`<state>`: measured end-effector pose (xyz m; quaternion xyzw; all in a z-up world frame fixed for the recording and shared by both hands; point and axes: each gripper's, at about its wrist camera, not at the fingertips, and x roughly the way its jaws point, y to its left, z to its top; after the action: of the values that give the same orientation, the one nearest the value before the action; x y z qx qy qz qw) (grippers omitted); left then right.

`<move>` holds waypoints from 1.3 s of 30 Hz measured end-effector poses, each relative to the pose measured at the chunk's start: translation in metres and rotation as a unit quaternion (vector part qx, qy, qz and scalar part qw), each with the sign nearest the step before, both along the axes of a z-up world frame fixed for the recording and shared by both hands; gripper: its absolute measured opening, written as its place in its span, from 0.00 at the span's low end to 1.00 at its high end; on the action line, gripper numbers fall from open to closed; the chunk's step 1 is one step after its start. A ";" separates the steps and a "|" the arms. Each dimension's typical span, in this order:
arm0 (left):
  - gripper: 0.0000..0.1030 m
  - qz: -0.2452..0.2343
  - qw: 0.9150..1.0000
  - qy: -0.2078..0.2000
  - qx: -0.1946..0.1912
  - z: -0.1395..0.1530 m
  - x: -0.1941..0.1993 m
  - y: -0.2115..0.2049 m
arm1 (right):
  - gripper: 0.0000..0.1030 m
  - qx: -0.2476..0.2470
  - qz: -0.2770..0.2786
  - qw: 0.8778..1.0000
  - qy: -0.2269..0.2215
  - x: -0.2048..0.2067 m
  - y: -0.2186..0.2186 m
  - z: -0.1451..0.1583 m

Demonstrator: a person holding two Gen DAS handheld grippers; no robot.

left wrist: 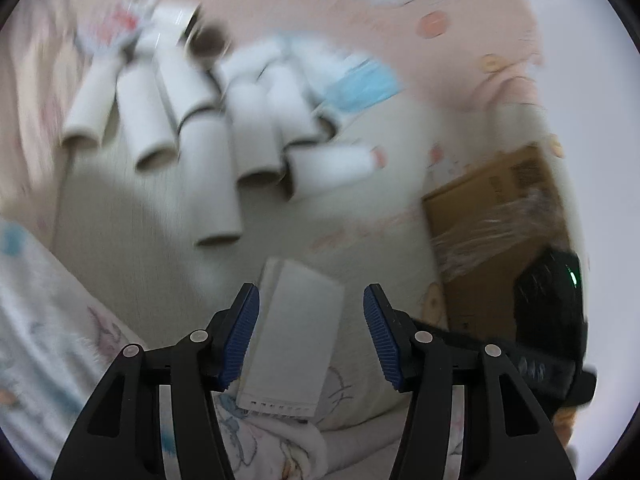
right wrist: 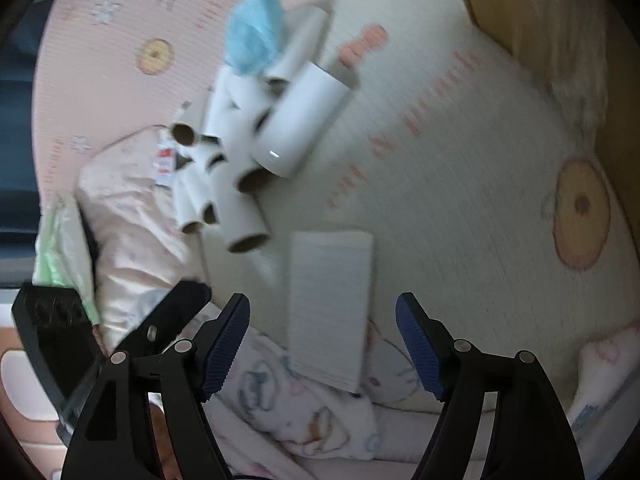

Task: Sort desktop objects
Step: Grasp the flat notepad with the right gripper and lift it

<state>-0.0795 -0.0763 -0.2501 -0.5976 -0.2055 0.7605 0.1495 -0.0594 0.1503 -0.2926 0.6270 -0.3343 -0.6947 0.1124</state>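
A pile of white cardboard tubes lies on a patterned mat; it also shows in the right wrist view. A blue face mask lies at the pile's far side, and shows too in the right wrist view. A flat white box lies just ahead of my open left gripper, between its pads. In the right wrist view the same white box lies ahead of my open right gripper. Both grippers are empty. Both views are motion-blurred.
A brown cardboard box with plastic wrap stands to the right. The other black gripper shows at the right edge. Printed bedding lies bunched at the left and near edge. The mat has cartoon prints.
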 end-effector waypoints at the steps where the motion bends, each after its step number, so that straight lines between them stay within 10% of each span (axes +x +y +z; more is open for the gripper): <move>1: 0.57 0.006 1.000 -0.021 0.011 -0.010 -0.004 -0.002 | 0.72 0.007 0.002 1.000 -0.007 0.002 0.000 -0.005; 5: 0.57 0.013 0.995 -0.088 0.035 -0.041 -0.017 -0.006 | 0.72 0.035 0.022 0.999 -0.015 0.009 -0.004 -0.019; 15: 0.57 -0.032 0.995 -0.096 -0.011 -0.065 -0.018 0.017 | 0.72 0.038 0.058 0.998 -0.005 0.012 -0.024 -0.035; 39: 0.27 -0.036 0.987 -0.099 0.124 -0.078 -0.018 0.023 | 0.83 0.071 0.065 0.995 -0.008 0.003 -0.047 -0.039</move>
<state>-0.0975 -0.0536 -0.3283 -0.6538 -0.2905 0.6602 0.2286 -0.0567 0.1031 -0.3315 0.6594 -0.2440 -0.7026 0.1097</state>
